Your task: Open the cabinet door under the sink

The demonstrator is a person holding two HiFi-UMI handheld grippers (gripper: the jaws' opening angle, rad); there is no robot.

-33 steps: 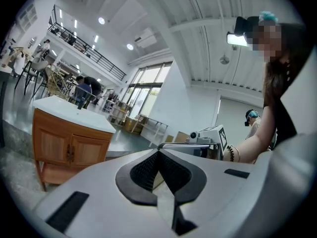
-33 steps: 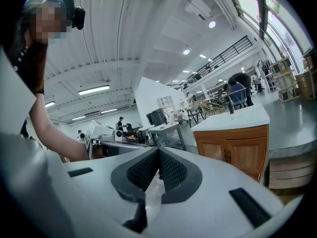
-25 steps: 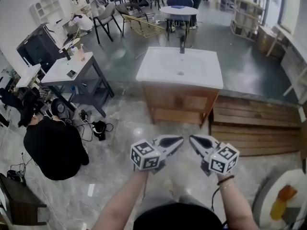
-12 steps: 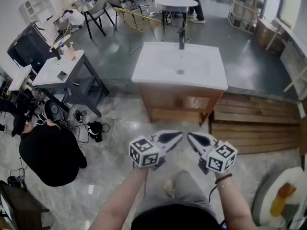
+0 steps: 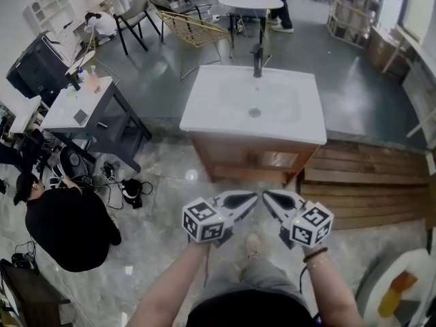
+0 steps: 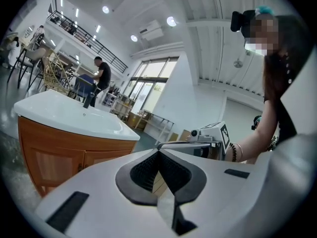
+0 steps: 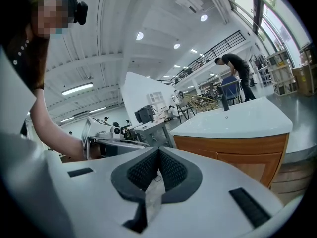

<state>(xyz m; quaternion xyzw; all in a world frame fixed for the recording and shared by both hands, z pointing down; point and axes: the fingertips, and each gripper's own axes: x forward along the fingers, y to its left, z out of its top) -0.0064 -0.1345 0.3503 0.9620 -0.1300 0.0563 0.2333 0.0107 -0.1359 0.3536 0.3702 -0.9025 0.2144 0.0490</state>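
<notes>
A white sink basin (image 5: 255, 104) with a dark faucet (image 5: 257, 60) tops a wooden cabinet (image 5: 252, 157) whose doors stand closed. My left gripper (image 5: 256, 197) and right gripper (image 5: 265, 195) are held side by side over the marble floor, a short way in front of the cabinet, tips nearly touching each other. Both are shut with nothing between the pads. In the left gripper view the shut left gripper (image 6: 158, 152) points past the cabinet (image 6: 54, 157), which lies to its left. In the right gripper view the shut right gripper (image 7: 158, 150) has the cabinet (image 7: 237, 155) to its right.
A white-topped table (image 5: 82, 97) on dark legs stands at the left. A person in black (image 5: 65, 227) crouches on the floor beside cables. Wooden decking (image 5: 368, 182) lies right of the cabinet. Chairs (image 5: 194, 29) and a round table stand behind the sink.
Both grippers have moved forward together toward the cabinet, which now sits closer and lower in the head view. The jaws stayed shut.
</notes>
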